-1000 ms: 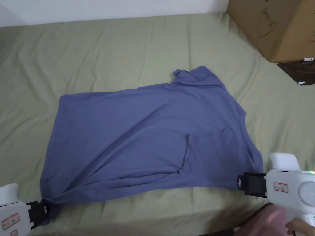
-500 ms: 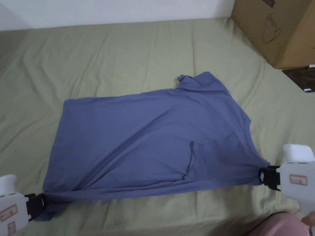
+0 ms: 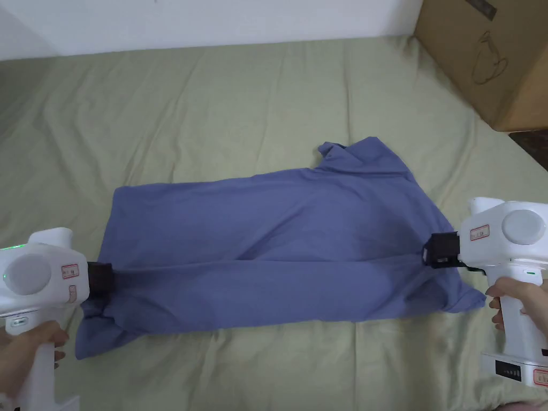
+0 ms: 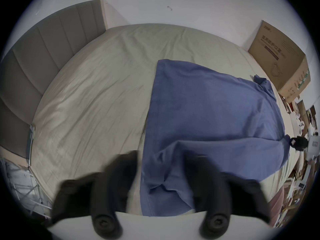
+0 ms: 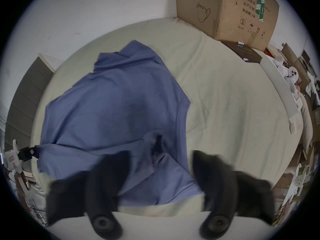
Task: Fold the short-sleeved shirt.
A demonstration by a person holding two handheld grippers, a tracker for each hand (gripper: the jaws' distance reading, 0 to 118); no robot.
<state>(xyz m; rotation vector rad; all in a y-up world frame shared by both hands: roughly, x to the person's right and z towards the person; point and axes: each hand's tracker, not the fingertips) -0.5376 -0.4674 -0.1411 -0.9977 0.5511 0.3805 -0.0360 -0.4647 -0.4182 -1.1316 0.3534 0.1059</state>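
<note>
While the shirt [image 3: 278, 246] lies stretched across the near half of the bed [image 3: 214, 107], its near long edge is lifted and doubled toward the middle, a taut fold line running between the two grippers. The left gripper [image 3: 100, 277] has the hem corner near the bed's left side, the right gripper [image 3: 438, 250] the shoulder end near the right side. In each gripper view the dark jaws stand apart with blue cloth between them, yet the cloth pulls tight from both tips, so I cannot tell for sure whether either pair is clamped or loose. One hand [image 3: 27, 353] grips the left handle, one hand [image 3: 516, 299] the right.

One box [image 3: 492, 59], cardboard and closed, sits at the bed's far right corner; what it holds is hidden. One shirt, two grippers, one box. The sheet is pale green and creased. A white wall [image 3: 214, 21] runs behind the far edge, and a grey padded headboard [image 4: 43, 56] stands at the left end.
</note>
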